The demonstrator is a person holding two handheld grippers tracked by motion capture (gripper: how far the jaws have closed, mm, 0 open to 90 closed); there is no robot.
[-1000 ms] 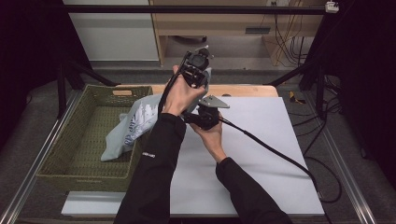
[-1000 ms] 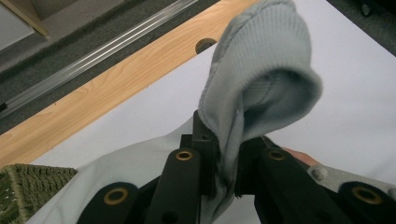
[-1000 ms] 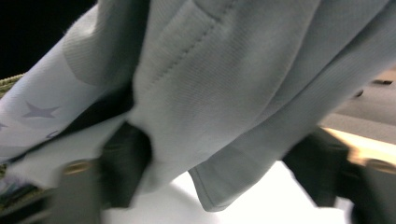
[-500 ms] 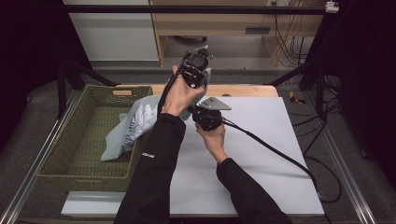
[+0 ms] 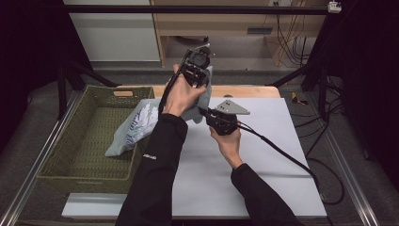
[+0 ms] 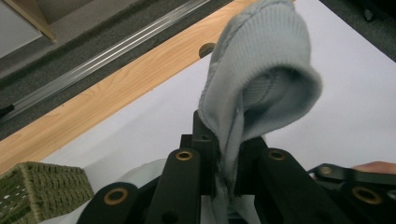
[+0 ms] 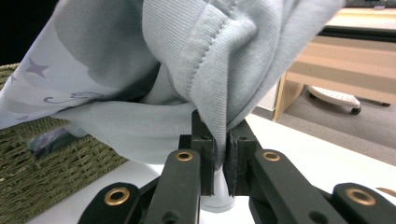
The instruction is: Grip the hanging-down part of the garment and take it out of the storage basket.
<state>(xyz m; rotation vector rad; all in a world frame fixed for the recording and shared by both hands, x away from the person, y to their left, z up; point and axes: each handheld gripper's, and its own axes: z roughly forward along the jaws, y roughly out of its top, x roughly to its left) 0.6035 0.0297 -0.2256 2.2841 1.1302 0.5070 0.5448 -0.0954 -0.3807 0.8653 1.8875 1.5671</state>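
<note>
A pale grey-blue garment [image 5: 134,127] with a printed front hangs from the basket's right rim up to both grippers. My left gripper [image 5: 196,66] is raised above the table's far edge. In the left gripper view that gripper [image 6: 227,140] is shut on a ribbed cuff [image 6: 261,79] that folds over above the jaws. My right gripper [image 5: 214,117] sits lower, just above the white table top. Seen in the right gripper view, it [image 7: 220,140] is shut on a stitched ribbed edge of the garment [image 7: 205,65], with the rest of the cloth draped above.
A green woven basket [image 5: 70,141] stands at the table's left side, with the garment's lower part lying over its right rim. The white table top [image 5: 263,179] has a wooden strip [image 5: 254,90] along its far edge. A black cable [image 5: 287,155] trails right from the right gripper.
The right gripper has shifted slightly to the right with the cloth still in it. The left gripper has stayed raised in about the same place.
</note>
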